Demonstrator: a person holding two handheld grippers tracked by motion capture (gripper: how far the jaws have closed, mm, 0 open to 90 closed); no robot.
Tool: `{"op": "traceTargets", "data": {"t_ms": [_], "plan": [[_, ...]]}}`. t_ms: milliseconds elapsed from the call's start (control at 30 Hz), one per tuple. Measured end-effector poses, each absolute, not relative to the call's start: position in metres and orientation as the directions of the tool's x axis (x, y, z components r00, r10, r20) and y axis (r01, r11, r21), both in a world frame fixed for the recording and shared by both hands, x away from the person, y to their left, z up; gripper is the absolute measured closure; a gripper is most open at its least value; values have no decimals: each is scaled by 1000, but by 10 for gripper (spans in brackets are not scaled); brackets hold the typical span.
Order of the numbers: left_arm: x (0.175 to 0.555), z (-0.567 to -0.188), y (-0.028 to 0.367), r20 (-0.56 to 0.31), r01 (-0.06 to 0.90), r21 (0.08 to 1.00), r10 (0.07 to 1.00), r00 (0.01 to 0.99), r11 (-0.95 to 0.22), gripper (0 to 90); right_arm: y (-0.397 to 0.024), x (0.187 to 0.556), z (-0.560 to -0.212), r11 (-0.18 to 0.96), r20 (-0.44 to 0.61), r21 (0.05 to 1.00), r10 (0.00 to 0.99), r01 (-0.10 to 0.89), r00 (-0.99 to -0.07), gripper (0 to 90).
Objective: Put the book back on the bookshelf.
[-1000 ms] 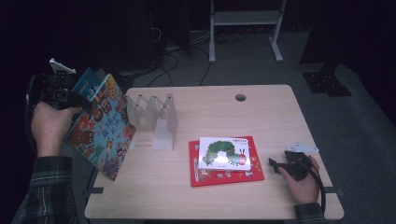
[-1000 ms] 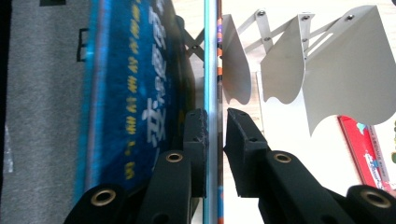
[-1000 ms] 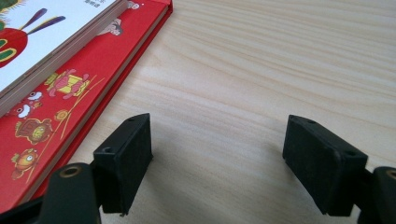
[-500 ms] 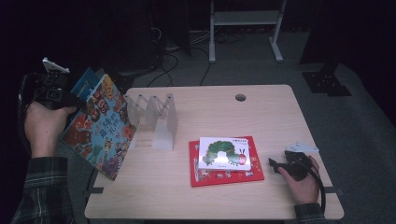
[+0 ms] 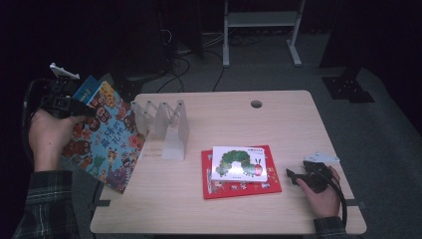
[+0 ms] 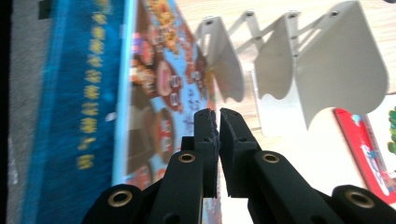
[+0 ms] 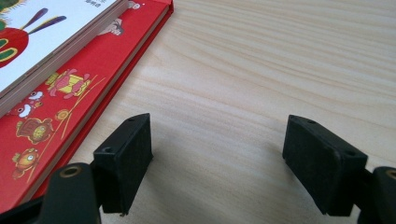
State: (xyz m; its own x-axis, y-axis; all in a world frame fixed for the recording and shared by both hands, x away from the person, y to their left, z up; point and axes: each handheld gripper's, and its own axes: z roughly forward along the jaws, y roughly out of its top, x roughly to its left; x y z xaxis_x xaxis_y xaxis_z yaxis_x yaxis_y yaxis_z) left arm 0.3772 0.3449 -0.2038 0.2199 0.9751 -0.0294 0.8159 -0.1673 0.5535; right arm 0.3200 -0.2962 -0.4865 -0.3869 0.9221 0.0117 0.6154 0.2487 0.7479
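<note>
— Two books (image 5: 104, 134) hang off the table's (image 5: 278, 119) left edge, is that right?

— Yes — the left gripper (image 5: 62, 102) holds them there, tilted, a colourful cover in front and a blue one behind. In the left gripper view its fingers (image 6: 208, 135) are pressed nearly together; they have just been closing, and I cannot tell whether the cover's edge is pinched between them.

— What stands beside them?

— One white rack (image 5: 164, 124) with upright dividers, on the table just right of the held books.

— And the right gripper?

— It (image 5: 301, 177) rests on the table near the front right corner, fingers (image 7: 126, 154) wide apart with bare wood between them. Just to its left lies a red book (image 5: 241, 186) with a white caterpillar book (image 5: 239, 162) stacked on top — near the fingers, not touching.
</note>
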Motion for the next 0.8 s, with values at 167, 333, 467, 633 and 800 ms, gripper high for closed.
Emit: {"op": "traceTargets", "data": {"t_ms": [167,333,467,633,800], "plan": [[377,-211,334,-41,804,563,965,259,-191,869,-296,320,-487,249,12,748,922,616,-387,229],[378,-224,322,-63,789,573,947,314,-223,849,-296,320,-487,247,13,748,923,617,-386,229],[378,-237,309,-80,779,574,930,359,-251,842,-296,320,-487,247,13,747,923,617,-385,229],[378,-250,297,-95,764,581,909,406,-280,842,-296,320,-487,249,12,748,922,616,-387,229],[377,-261,282,-96,746,591,891,443,-307,842,-296,320,-486,248,14,747,922,617,-387,229]]}}
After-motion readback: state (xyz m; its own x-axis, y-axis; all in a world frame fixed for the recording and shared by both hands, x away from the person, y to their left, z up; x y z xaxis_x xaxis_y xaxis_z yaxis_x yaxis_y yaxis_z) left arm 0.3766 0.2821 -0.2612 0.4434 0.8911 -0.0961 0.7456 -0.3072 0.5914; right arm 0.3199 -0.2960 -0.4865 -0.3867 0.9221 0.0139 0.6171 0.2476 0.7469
